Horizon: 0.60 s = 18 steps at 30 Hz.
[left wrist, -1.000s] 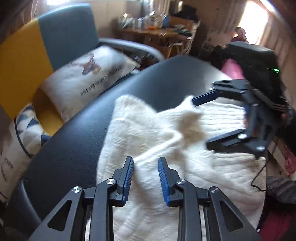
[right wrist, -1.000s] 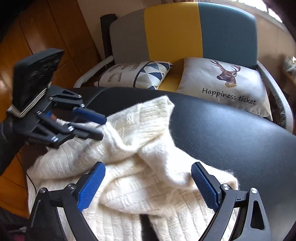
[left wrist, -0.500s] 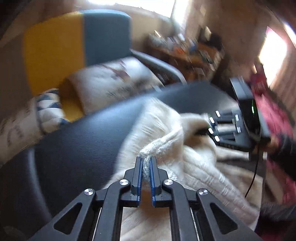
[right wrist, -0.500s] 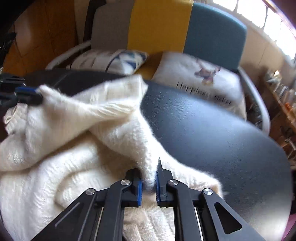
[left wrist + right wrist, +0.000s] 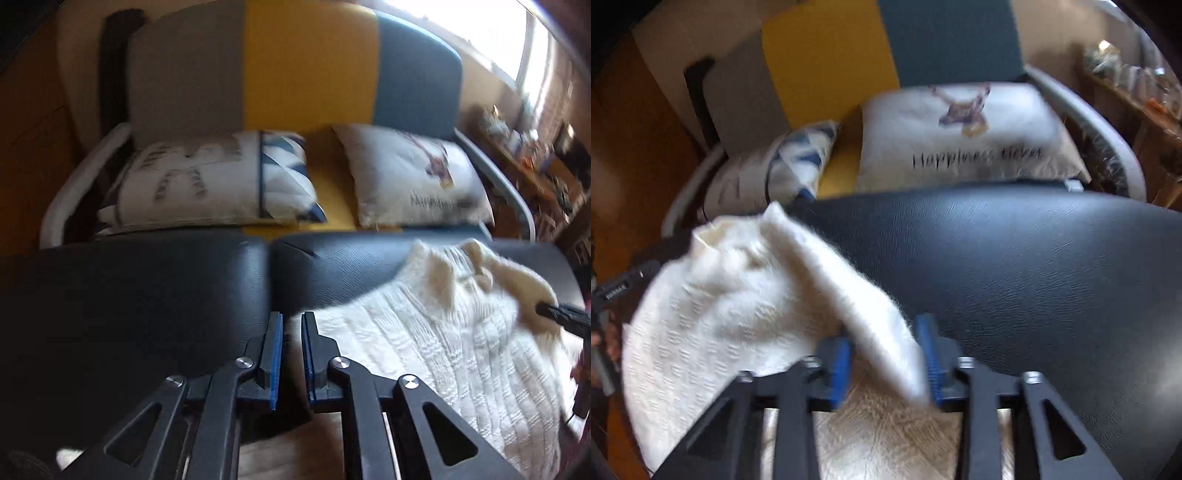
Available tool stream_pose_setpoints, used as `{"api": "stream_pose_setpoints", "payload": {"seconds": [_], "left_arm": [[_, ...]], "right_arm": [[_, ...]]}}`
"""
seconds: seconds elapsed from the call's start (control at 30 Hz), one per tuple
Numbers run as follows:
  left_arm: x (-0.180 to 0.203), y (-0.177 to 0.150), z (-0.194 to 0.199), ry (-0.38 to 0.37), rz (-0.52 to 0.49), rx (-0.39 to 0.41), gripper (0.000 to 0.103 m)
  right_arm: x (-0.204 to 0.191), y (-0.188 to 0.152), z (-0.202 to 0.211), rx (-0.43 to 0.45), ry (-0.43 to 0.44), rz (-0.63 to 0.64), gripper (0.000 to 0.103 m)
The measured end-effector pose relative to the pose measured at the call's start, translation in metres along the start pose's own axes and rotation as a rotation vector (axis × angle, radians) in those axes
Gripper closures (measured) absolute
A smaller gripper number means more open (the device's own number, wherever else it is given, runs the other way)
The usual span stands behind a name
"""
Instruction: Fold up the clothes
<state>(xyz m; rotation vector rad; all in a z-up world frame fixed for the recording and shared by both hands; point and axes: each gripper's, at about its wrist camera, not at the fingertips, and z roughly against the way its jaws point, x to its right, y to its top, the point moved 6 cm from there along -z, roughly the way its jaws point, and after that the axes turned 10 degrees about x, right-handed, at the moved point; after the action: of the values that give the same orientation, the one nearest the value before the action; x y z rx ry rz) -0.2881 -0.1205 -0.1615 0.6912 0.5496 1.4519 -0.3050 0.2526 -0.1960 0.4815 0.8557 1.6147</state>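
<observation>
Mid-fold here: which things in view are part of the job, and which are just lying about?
Job: white sweater; left gripper; right gripper; black padded surface under the sweater.

Lying about: deer cushion; patterned cushion; sofa; cluttered shelf.

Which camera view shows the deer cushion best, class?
The right wrist view: the deer cushion faces the camera, its deer print and lettering showing, slightly blurred. The left wrist view shows the same cushion at an angle, its print smeared and hard to read.
</observation>
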Motion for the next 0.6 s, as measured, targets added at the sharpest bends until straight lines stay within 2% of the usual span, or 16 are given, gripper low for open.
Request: {"api": "stream_pose_setpoints", "payload": {"seconds": [0.07, 0.13, 0.27, 0.3, 0.37, 0.43, 0.6], "left_arm": [[-0.016, 0.006, 0.029, 0.014, 0.047, 0.057, 0.088], [-0.023, 0.005, 0.059, -0.01, 0.089, 0.101, 0.086], [0.012, -0.025, 0.117, -0.194, 0.087, 0.117, 0.084], [0.028, -0.038, 0.128, -0.229, 0.057, 0.106, 0.084], [0.062, -0.07, 0.143, -0.296, 0.006, 0.066, 0.084], [0.1, -0.106, 0.154, -0.38, -0.033, 0.011, 0.084], [0.168, -0.192, 0.156, -0.455, -0.154, -0.136, 0.084]], "right_arm": [[0.005, -0.001, 0.005, 0.012, 0.01, -0.042, 0.034], [0.005, -0.006, 0.018, 0.011, 0.031, -0.042, 0.034], [-0.007, -0.031, 0.054, -0.031, 0.08, 0.05, 0.034], [-0.011, -0.04, 0.058, -0.052, 0.08, 0.085, 0.034], [-0.011, -0.057, 0.057, -0.106, 0.028, 0.139, 0.034], [-0.004, -0.075, 0.052, -0.164, -0.03, 0.135, 0.034], [0.04, -0.113, 0.048, -0.277, -0.176, 0.076, 0.034]]}}
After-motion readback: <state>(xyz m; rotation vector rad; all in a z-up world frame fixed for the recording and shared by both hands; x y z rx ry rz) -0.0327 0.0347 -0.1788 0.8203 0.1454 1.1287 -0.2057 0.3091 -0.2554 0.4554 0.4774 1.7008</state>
